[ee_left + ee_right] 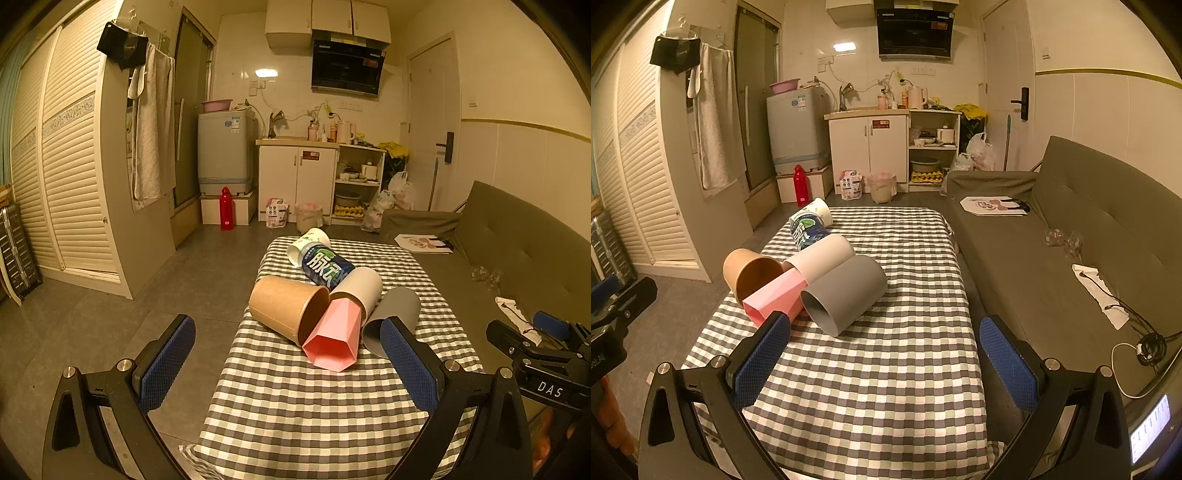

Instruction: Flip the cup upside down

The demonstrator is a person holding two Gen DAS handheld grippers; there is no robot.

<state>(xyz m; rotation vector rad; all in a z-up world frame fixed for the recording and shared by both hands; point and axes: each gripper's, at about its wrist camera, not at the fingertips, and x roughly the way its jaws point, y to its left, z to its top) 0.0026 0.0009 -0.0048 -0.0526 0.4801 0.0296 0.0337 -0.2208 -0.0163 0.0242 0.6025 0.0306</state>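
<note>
A table draped in a gray-and-white checked cloth [886, 369] carries 6 containers, all tipped on their sides in a cluster toward its far left corner. A gray-green sofa [1071, 240] runs along the table's right edge.

Largest of the cluster, a dark gray cup [846, 291] lies nearest the table's middle, its open mouth turned toward the near edge. A brown paper cup [750, 273] lies at the left edge, mouth also facing the near side. A light gray cup [823, 254] rests between and behind them, touching the dark gray one. A pink faceted cup [775, 299] lies wedged between the brown and dark gray cups, its mouth toward the near edge. Farther back, a blue-labeled can [807, 230] and a white paper cup [820, 210] lie near the far left corner.

The left gripper [288, 365] hovers over the table's near left edge, its blue-padded fingers spread wide and empty, the pink cup straight ahead between them. The right gripper [882, 365] hangs above the near edge, likewise spread wide and holding nothing, with the dark gray cup just beyond its left finger [764, 358].
</note>
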